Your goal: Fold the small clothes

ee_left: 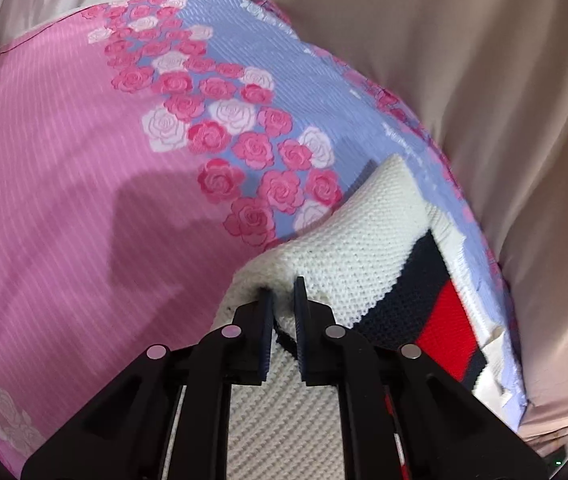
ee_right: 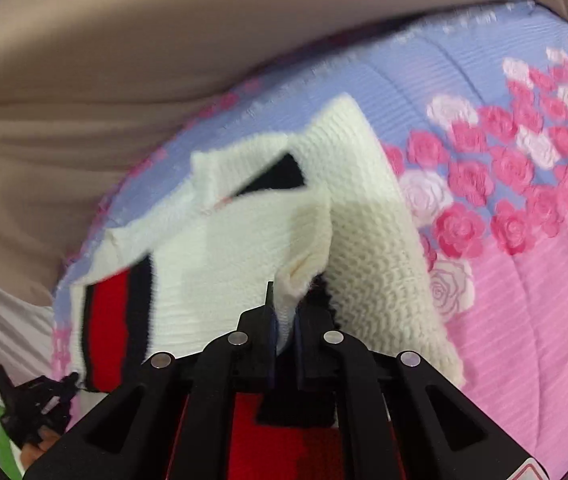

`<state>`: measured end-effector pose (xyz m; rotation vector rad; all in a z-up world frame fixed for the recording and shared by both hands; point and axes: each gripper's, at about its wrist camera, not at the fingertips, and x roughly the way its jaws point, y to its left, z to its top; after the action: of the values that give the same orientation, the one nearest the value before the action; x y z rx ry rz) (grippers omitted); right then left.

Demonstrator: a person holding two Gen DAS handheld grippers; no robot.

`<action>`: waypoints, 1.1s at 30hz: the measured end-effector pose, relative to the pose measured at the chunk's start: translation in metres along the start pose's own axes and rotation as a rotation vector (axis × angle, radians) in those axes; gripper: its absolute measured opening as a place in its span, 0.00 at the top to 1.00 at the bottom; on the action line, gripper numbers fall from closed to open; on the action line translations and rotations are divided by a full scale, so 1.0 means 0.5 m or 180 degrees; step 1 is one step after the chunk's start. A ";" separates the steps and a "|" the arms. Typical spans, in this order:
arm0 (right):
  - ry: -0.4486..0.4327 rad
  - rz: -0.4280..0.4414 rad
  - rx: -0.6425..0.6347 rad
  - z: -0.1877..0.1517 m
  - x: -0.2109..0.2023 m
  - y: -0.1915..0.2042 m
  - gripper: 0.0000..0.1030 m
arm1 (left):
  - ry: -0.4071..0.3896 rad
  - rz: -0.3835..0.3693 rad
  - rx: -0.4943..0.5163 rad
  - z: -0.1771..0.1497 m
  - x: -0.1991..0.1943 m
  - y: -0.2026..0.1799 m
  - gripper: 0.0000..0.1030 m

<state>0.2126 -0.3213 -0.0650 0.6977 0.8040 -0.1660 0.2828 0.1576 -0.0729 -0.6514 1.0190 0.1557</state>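
Lying across the lower middle and right of the left wrist view, a cream knitted garment (ee_left: 348,240) with a dark navy band and a red block rested on a bedcover (ee_left: 63,140) printed in pink stripes, lilac ground and pink and white roses. The left gripper (ee_left: 284,300) stood at the bottom centre of that frame, its jaws nearly together and pinching a bunched fold of the cream knit, with a dark edge of yarn showing between the black fingers (ee_left: 304,320). A plain beige sheet (ee_left: 464,60) filled the upper right of the frame beyond the bedcover's edge.

In the right wrist view the same garment (ee_right: 372,208) spread from the left edge toward the centre, partly lifted and blurred, its red and navy stripe at lower left. The right gripper (ee_right: 284,312) at bottom centre had its jaws drawn close on a puckered edge of the cream knit, which rose out between the pads. The bedcover (ee_right: 524,260) filled the right side. At the lower left corner the other gripper's black frame (ee_right: 31,404) was visible, small and indistinct.
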 end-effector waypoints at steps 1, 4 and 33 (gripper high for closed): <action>-0.0031 -0.0035 -0.0082 -0.002 -0.006 0.002 0.94 | 0.0007 0.0008 -0.0015 -0.001 0.006 0.001 0.91; 0.0238 -0.0298 -0.0294 -0.020 0.055 -0.018 0.97 | -0.0002 0.0045 0.0045 0.000 0.002 -0.007 0.91; 0.0769 0.0227 -0.1920 -0.085 0.340 0.627 0.98 | 0.0182 -0.0303 0.0391 0.019 0.018 0.023 0.90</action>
<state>0.4275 -0.0340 -0.0465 0.1740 0.9964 0.2262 0.2899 0.1708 -0.0822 -0.5938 1.0416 -0.0089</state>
